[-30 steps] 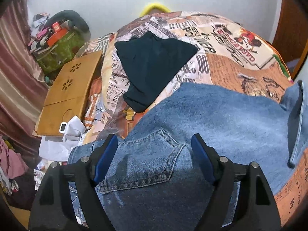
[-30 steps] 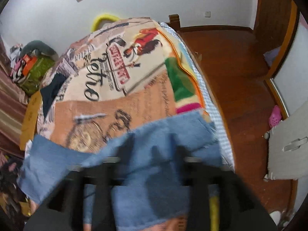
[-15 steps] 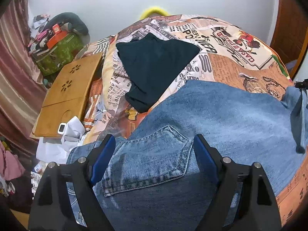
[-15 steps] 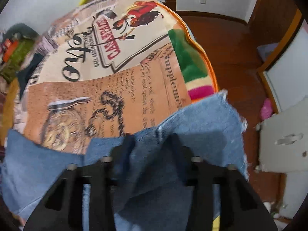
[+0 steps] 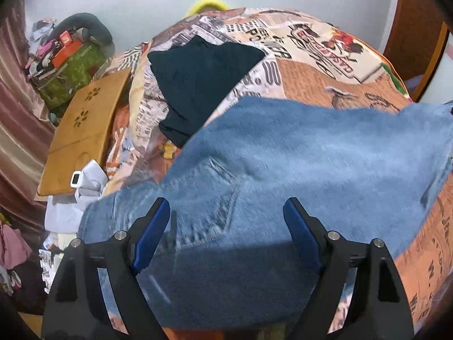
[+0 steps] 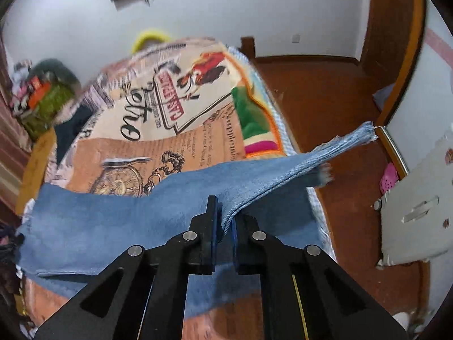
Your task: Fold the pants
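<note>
The blue denim pants (image 5: pixel 297 153) lie across the near part of a bed with a newspaper-print cover (image 5: pixel 311 65). My left gripper (image 5: pixel 226 218) is open and hangs over the waist end, near a back pocket, touching nothing. My right gripper (image 6: pixel 225 221) is shut on the leg-hem end of the pants (image 6: pixel 175 212) and holds it lifted off the bed. The frayed hem (image 6: pixel 365 133) sticks out to the right beyond the fingers.
A folded dark garment (image 5: pixel 198 82) lies on the bed behind the pants. A wooden lap tray (image 5: pixel 82 138) and a clothes pile (image 5: pixel 65 65) sit left of the bed. Wooden floor (image 6: pixel 325 90), a door frame and a pink shoe (image 6: pixel 389 178) are on the right.
My right gripper has shut on the leg end and lifted it off the bed. The pants have shifted and bunched. My left gripper stays open and has drawn back a little.
</note>
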A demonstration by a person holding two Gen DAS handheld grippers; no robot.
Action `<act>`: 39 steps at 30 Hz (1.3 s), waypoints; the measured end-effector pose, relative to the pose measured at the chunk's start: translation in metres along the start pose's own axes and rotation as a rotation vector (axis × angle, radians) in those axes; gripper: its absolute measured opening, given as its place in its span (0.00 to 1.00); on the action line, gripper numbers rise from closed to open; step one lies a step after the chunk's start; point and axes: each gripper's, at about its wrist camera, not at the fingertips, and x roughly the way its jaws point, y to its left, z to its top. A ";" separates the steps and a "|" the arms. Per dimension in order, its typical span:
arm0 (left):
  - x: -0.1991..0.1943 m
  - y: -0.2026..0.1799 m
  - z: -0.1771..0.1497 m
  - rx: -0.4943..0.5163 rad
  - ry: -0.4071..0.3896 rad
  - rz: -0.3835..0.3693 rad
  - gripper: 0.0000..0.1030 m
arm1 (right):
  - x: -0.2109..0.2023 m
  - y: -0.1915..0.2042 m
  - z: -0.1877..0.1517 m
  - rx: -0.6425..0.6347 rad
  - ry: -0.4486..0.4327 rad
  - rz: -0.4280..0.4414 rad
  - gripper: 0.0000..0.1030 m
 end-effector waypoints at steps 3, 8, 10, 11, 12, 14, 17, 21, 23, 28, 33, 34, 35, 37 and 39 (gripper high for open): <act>-0.002 -0.005 -0.012 -0.005 0.007 0.005 0.81 | 0.000 -0.016 -0.026 0.014 0.038 0.009 0.07; -0.005 0.001 -0.026 -0.051 0.009 -0.001 0.85 | 0.020 -0.022 -0.061 -0.024 0.151 -0.053 0.19; -0.008 0.005 -0.030 -0.062 0.006 0.012 0.85 | 0.022 -0.023 -0.064 -0.033 0.146 -0.099 0.32; -0.009 0.009 -0.030 -0.068 0.004 0.017 0.85 | 0.020 -0.025 -0.063 -0.029 0.136 -0.109 0.34; -0.012 0.013 -0.031 -0.078 0.000 0.028 0.85 | 0.018 -0.026 -0.061 -0.020 0.123 -0.120 0.37; -0.017 0.022 -0.033 -0.095 -0.013 0.051 0.85 | 0.008 -0.031 -0.056 -0.014 0.090 -0.165 0.37; -0.029 0.042 -0.036 -0.140 -0.040 0.072 0.85 | -0.014 -0.027 -0.041 -0.031 0.007 -0.221 0.38; -0.047 0.086 -0.042 -0.243 -0.083 0.105 0.85 | -0.036 -0.001 -0.025 -0.089 -0.097 -0.208 0.49; -0.053 0.107 -0.045 -0.290 -0.094 0.133 0.85 | -0.041 0.022 -0.017 -0.126 -0.128 -0.147 0.50; -0.050 0.166 -0.063 -0.437 -0.059 0.166 0.85 | -0.033 0.097 -0.003 -0.243 -0.151 0.021 0.58; -0.023 0.201 -0.088 -0.548 0.042 0.134 0.85 | -0.003 0.183 0.000 -0.384 -0.120 0.182 0.59; -0.015 0.204 -0.094 -0.567 0.066 0.111 0.85 | 0.004 0.198 -0.002 -0.409 -0.110 0.205 0.59; -0.010 0.205 -0.099 -0.581 0.081 0.091 0.85 | 0.015 0.217 -0.002 -0.437 -0.094 0.233 0.59; 0.003 0.208 -0.106 -0.612 0.112 0.027 0.85 | 0.036 0.244 -0.004 -0.482 -0.060 0.274 0.59; 0.018 0.209 -0.113 -0.659 0.140 -0.030 0.85 | 0.055 0.270 -0.006 -0.527 -0.027 0.305 0.59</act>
